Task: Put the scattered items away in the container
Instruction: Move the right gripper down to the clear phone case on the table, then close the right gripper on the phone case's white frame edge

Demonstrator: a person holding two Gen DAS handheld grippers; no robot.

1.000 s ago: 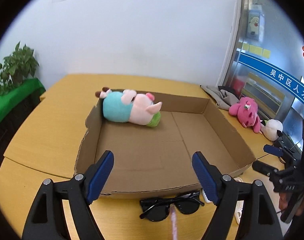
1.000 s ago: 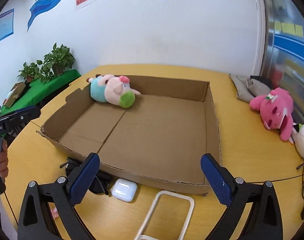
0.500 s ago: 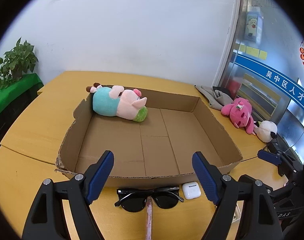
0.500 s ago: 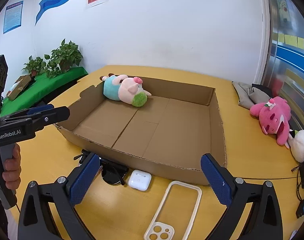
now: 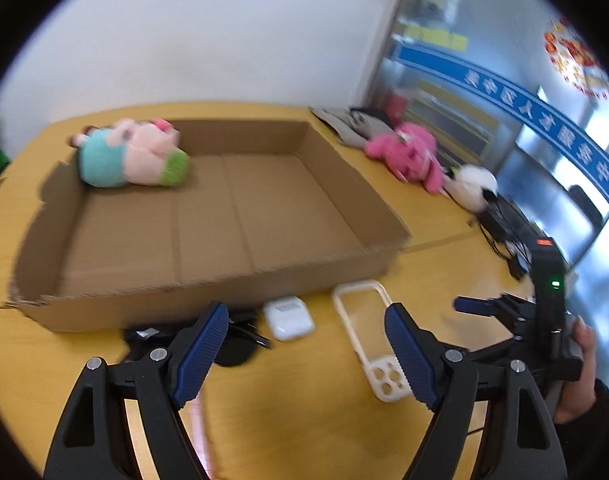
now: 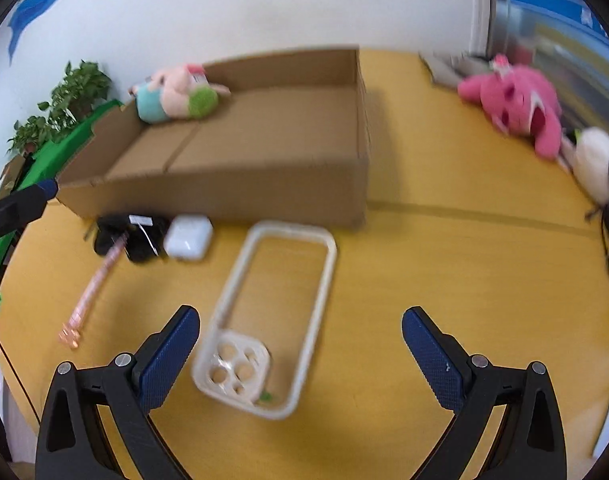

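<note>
While both grippers hang empty, step in hand: approach to pickup. Left gripper (image 5: 306,346) jaws wide above earbud case (image 5: 288,317); right gripper (image 6: 300,344) jaws wide over phone case (image 6: 270,308), both items just outside cardboard box (image 6: 264,184). Next: lower, straddle, close, lift over wall.
</note>
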